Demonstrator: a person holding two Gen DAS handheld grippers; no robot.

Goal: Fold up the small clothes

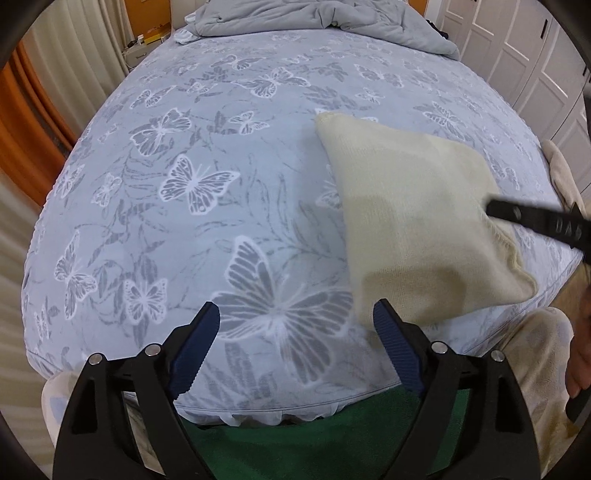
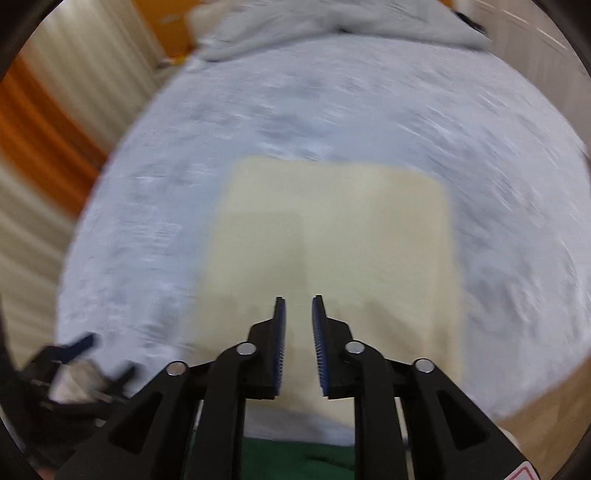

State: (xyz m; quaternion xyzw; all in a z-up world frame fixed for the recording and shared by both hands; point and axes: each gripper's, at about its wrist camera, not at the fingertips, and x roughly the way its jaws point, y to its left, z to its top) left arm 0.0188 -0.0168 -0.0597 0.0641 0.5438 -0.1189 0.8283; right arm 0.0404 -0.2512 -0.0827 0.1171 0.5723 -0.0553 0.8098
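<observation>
A folded cream knit garment (image 1: 417, 225) lies on the right side of the bed (image 1: 184, 155), which has a blue sheet printed with butterflies. My left gripper (image 1: 295, 317) is open and empty, with its right finger just beside the garment's near corner. My right gripper (image 1: 491, 212) reaches in from the right and pinches the garment's right edge. In the blurred right wrist view the garment (image 2: 332, 236) lies ahead of my right gripper (image 2: 298, 300), whose jaws stand narrowly apart with cream cloth between them. The left gripper (image 2: 88, 343) shows at the lower left.
A crumpled grey blanket (image 1: 325, 22) lies at the far end of the bed. White wardrobe doors (image 1: 517, 55) stand on the right, and a striped curtain (image 1: 85, 59) hangs on the left. A green mat (image 1: 332, 435) lies below the bed's near edge. Another pale cloth (image 1: 561, 170) sits at the right bed edge.
</observation>
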